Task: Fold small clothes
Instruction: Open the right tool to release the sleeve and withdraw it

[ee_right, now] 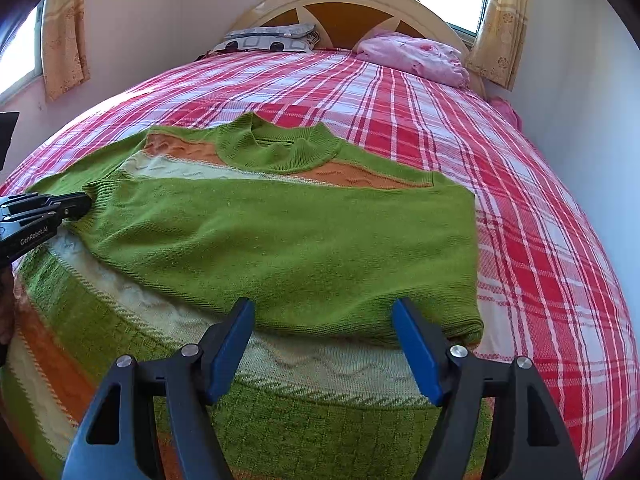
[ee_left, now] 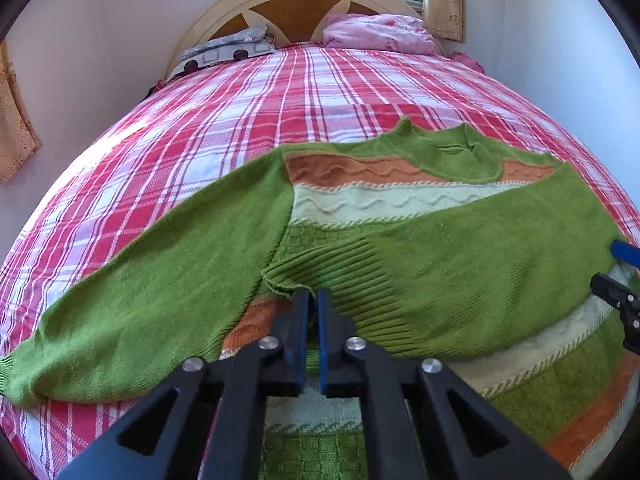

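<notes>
A green knitted sweater (ee_left: 440, 256) with orange and pale stripes lies flat on the bed, collar towards the headboard. One sleeve (ee_right: 280, 240) is folded across the chest. Its ribbed cuff (ee_left: 352, 280) ends at my left gripper (ee_left: 314, 296), whose fingers are pressed together on the cuff's edge. The right wrist view shows that left gripper (ee_right: 86, 202) at the far left, its tip on the cuff (ee_right: 100, 196). The other sleeve (ee_left: 160, 280) lies stretched out to the left. My right gripper (ee_right: 324, 312) stands open over the folded sleeve's near edge, holding nothing.
The bed has a red and white plaid sheet (ee_left: 280, 92). A patterned pillow (ee_left: 224, 54) and a pink bundle of cloth (ee_left: 376, 34) lie by the curved headboard (ee_left: 296, 0). Walls stand close on both sides of the bed, with curtained windows.
</notes>
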`<state>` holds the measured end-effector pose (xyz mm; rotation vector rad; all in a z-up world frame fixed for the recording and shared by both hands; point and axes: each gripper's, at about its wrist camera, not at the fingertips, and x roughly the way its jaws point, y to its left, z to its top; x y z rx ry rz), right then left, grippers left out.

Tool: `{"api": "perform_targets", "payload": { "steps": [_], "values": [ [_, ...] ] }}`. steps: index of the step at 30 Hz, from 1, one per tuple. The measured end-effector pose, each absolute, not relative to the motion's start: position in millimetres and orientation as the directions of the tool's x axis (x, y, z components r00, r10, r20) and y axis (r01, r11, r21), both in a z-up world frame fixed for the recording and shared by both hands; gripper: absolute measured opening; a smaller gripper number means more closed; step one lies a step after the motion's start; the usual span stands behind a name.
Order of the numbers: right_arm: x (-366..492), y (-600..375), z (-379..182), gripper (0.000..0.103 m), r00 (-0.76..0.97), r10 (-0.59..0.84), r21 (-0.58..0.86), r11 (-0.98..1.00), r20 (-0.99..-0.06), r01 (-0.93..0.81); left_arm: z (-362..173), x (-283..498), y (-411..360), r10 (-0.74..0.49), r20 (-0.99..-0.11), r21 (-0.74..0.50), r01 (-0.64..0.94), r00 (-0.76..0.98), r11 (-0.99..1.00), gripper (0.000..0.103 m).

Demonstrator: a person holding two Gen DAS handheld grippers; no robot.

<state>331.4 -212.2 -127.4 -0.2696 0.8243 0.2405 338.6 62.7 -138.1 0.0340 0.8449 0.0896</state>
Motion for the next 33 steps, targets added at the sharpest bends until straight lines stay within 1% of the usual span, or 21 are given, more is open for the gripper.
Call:
{"api": "perform_targets", "payload": {
  "steps": [6, 12, 14, 15, 17, 18, 19, 20, 21, 22, 25, 27, 30, 33],
  "values": [
    [325, -212, -125, 0.072, 0.661, 0.104, -0.153, 0.935, -0.743, -0.319, -130, 332, 78, 0.114, -0.718, 0.056, -0.106, 0.687, 0.993, 0.002],
    [328, -217, -106, 0.072, 0.725, 0.057, -0.211, 0.938, -0.686, -0.274, -138, 334, 78, 0.110, -0.734, 0.064, -0.094, 0.670, 0.994, 0.002],
    [338, -221, -103, 0.072, 0.726, 0.049, -0.201, 0.946, -0.686, -0.253, -140, 335, 77, 0.112, -0.736, 0.068, -0.092, 0.667, 0.993, 0.002],
    [344, -224, -105, 0.072, 0.718, 0.049, -0.191, 0.949, -0.695, -0.250, -140, 335, 78, 0.115, -0.737, 0.065, -0.099, 0.666, 0.993, 0.005],
    [356, -226, -115, 0.072, 0.667, 0.055, -0.174, 0.946, -0.743, -0.272, -139, 333, 82, 0.104, -0.736, 0.039, -0.111, 0.669, 0.993, 0.008],
    [360, -226, -122, 0.072, 0.636, 0.059, -0.163, 0.945, -0.770, -0.284, -138, 332, 86, 0.104, -0.734, 0.027, -0.125, 0.671, 0.992, 0.018],
    [361, -223, -130, 0.072, 0.612, 0.057, -0.163, 0.941, -0.789, -0.297, -138, 330, 88, 0.107, -0.734, 0.021, -0.135, 0.670, 0.991, 0.043],
    [360, -219, -133, 0.072, 0.611, 0.058, -0.170, 0.936, -0.790, -0.308, -137, 328, 91, 0.113, -0.729, 0.018, -0.147, 0.675, 0.989, 0.056],
    [357, -216, -133, 0.072, 0.621, 0.049, -0.188, 0.932, -0.782, -0.311, -135, 325, 92, 0.125, -0.720, 0.019, -0.161, 0.683, 0.987, 0.073],
    [356, -212, -132, 0.072, 0.625, 0.045, -0.197, 0.929, -0.779, -0.313, -133, 324, 94, 0.136, -0.711, 0.020, -0.173, 0.690, 0.985, 0.076],
    [356, -196, -131, 0.072, 0.602, 0.087, -0.166, 0.922, -0.794, -0.350, -134, 323, 95, 0.153, -0.709, 0.037, -0.181, 0.688, 0.983, 0.076],
    [354, -179, -133, 0.072, 0.599, 0.090, -0.188, 0.904, -0.796, -0.385, -133, 322, 95, 0.171, -0.709, 0.049, -0.195, 0.684, 0.980, 0.076],
    [349, -154, -136, 0.072, 0.606, 0.087, -0.221, 0.882, -0.791, -0.416, -126, 314, 97, 0.194, -0.679, 0.063, -0.207, 0.708, 0.976, 0.076],
    [347, -139, -131, 0.072, 0.623, 0.065, -0.265, 0.866, -0.780, -0.423, -125, 305, 99, 0.232, -0.671, 0.117, -0.209, 0.704, 0.971, 0.076]
  ]
}}
